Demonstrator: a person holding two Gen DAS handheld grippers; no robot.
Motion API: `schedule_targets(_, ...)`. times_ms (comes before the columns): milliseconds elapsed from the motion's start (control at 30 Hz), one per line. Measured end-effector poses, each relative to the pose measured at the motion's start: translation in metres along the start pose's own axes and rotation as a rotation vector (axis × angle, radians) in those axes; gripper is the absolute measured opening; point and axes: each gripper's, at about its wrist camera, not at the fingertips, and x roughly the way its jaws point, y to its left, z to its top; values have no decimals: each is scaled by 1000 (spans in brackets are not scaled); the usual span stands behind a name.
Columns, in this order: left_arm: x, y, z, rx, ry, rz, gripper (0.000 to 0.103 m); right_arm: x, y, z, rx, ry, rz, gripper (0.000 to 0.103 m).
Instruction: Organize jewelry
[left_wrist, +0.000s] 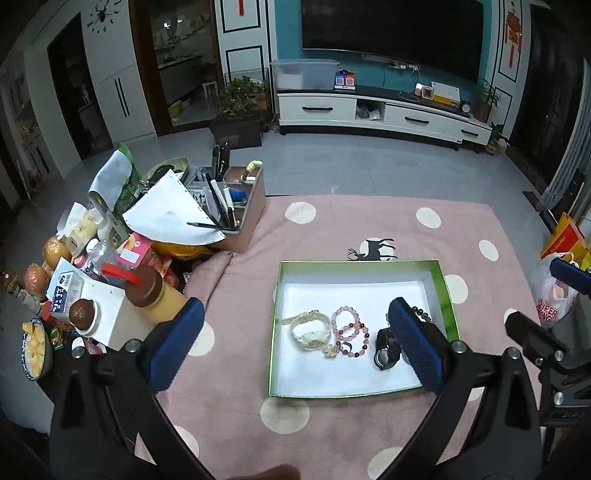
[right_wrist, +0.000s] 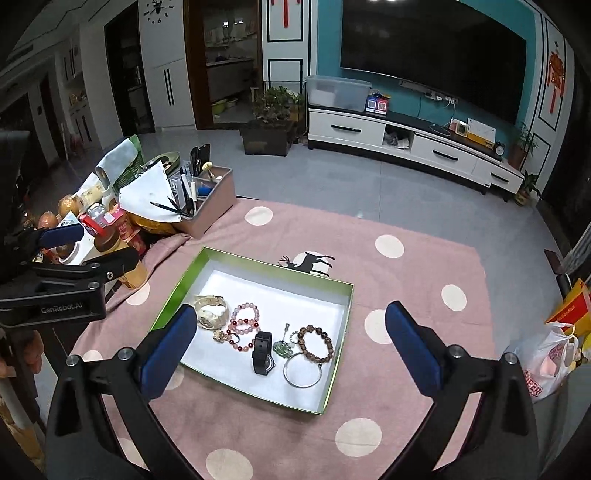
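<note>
A green-rimmed white tray (right_wrist: 334, 363) (left_wrist: 448, 295) lies on the pink dotted cloth. In it lie a cream watch (right_wrist: 211, 311) (left_wrist: 310, 330), pink bead bracelets (right_wrist: 244, 321) (left_wrist: 349, 328), a black watch (right_wrist: 263, 352) (left_wrist: 386, 349), a brown bead bracelet (right_wrist: 315, 343), a silver bangle (right_wrist: 302, 371) and a green pendant (right_wrist: 282, 348). My left gripper (left_wrist: 295, 338) hangs open above the tray's near side, nothing between its blue pads. My right gripper (right_wrist: 291, 339) also stands open and empty over the tray. The left gripper's body (right_wrist: 66, 275) shows at the left of the right wrist view.
A brown organizer box with pens (left_wrist: 236, 206) (right_wrist: 207, 195) stands at the tray's far left, beside a pile of bottles, packets and papers (left_wrist: 110, 258). A plastic bag (right_wrist: 550, 365) and a yellow box (right_wrist: 569, 306) sit off the right edge. The floor and a TV cabinet (right_wrist: 406, 144) lie beyond.
</note>
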Motion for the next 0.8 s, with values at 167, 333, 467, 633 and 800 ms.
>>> schedule_targets(167,2,-4,0,12,1,2,101,12,4,-2,1,24,-1,102)
schedule_targets(333,7,-11,-1,23,6,0,101,14,4,-3,3,27,-2,102)
schedule_targets(467,10,-15,-1,29,6,-2,101,18,3,-3,2,29,-7,102)
schedule_targets(633,14,-17,-2,24,12,-11,101,20,1,-3,9,32,-8,102)
schedule_targets(800,18,-18,-2,25,19,-8,101,21,0,-3,10,30,-12,102)
